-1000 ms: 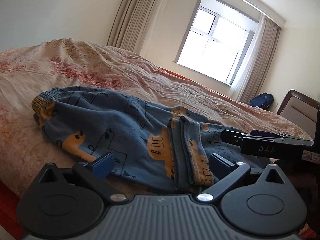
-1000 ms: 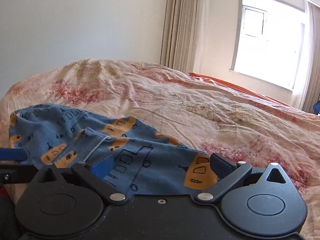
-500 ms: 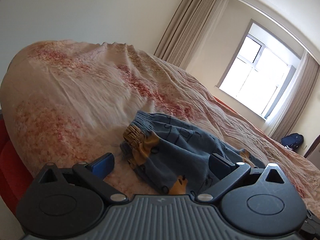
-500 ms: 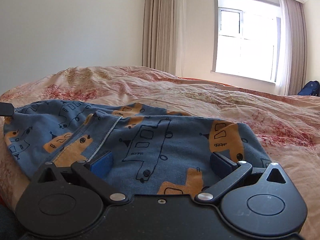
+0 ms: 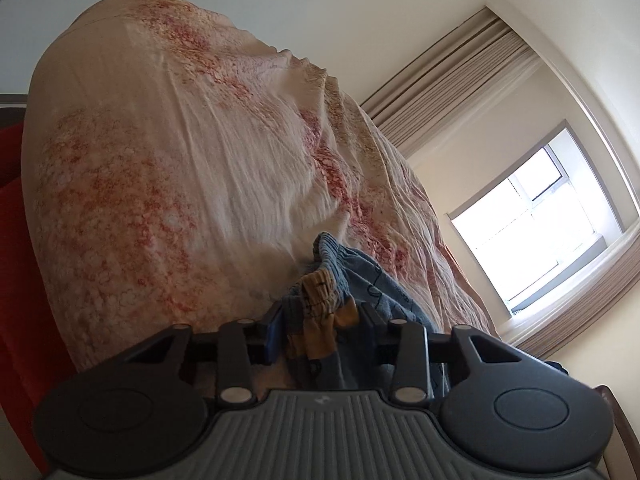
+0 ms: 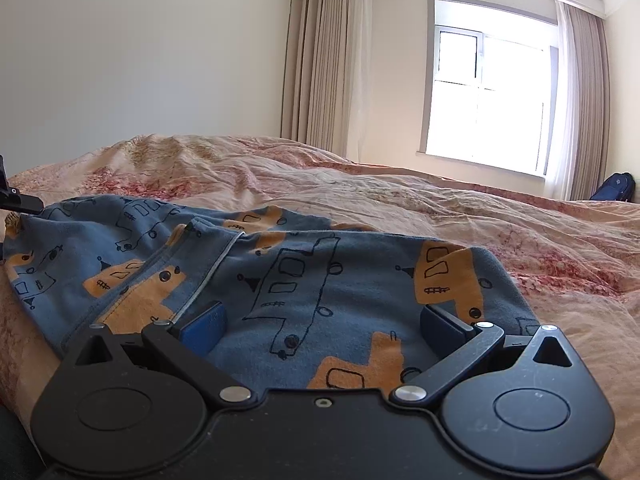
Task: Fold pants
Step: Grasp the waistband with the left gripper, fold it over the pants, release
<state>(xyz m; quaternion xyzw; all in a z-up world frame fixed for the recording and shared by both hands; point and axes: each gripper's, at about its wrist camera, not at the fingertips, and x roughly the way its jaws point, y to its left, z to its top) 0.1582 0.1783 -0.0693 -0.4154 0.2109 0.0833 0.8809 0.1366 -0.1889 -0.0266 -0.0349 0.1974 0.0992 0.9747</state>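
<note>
No readable text, label, brand, number or sign anywhere in either view. Only drawn outlines of vehicles on the blue pants (image 6: pixel 288 280), printed in black and orange, without letters. On the left gripper (image 5: pixel 320 330) body, just below the bunched waistband, a small pale mark, too faint to read.

Right tongs (image 6: pixel 322 322) spread wide over blue pants (image 6: pixel 280 276) on bed (image 6: pixel 440 208).
</note>
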